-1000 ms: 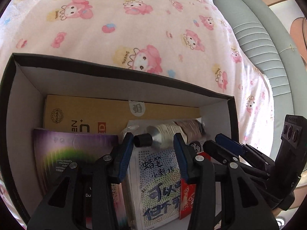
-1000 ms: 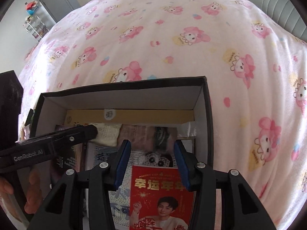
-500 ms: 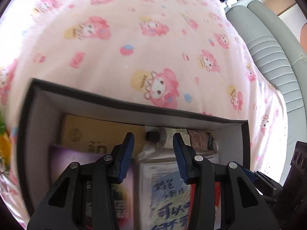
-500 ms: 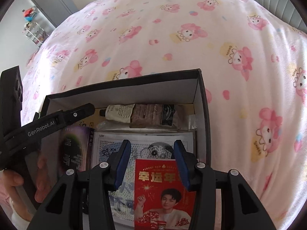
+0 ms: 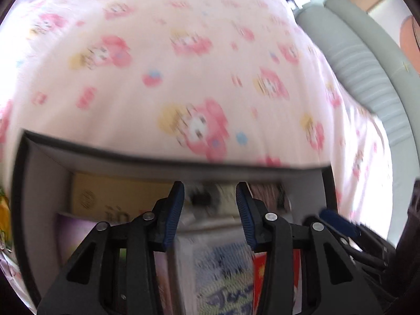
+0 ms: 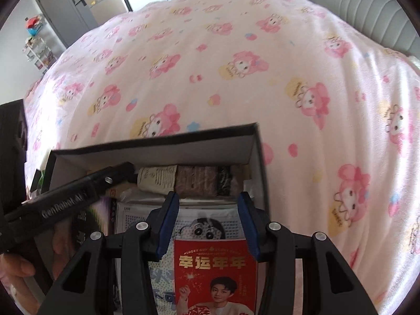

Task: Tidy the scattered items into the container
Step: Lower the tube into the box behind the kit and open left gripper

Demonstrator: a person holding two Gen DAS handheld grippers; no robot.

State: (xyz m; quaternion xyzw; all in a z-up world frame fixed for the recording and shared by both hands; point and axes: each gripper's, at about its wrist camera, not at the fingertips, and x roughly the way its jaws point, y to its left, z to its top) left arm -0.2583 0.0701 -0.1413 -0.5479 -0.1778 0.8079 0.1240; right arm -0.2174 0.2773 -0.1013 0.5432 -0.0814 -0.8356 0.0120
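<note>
A bed (image 6: 262,52) under a pink blanket printed with cartoon bunnies fills the upper two thirds of both views, with a grey padded headboard (image 6: 367,8) at the upper right. At the upper left of the right wrist view stand a grey door (image 6: 63,10) and a small rack (image 6: 36,50) of bits and pieces.

On the blanket, at lower centre, sits an open box (image 6: 157,155) with a dark outside and pale inner walls; the left wrist view, blurred, shows it (image 5: 42,183) from close up. It is packed: a tan carton (image 5: 110,197) lies along the far wall, a tube (image 6: 183,181) with cream, brown and black bands lies across just in front of it, a purple booklet (image 5: 73,236) is at the left, a white cartoon booklet (image 6: 207,225) in the middle, and a red packet (image 6: 215,275) with a young man's picture lies on top nearest the camera.

The left tool (image 5: 208,215) hangs over the box with its blue-padded jaws wide apart and nothing between them; in the right wrist view it (image 6: 115,173) reaches in from the left, its tip beside the tube's cap end. The right tool (image 6: 208,223) is likewise spread open and bare above the red packet, and shows at the lower right edge of the left wrist view (image 5: 338,223)
</note>
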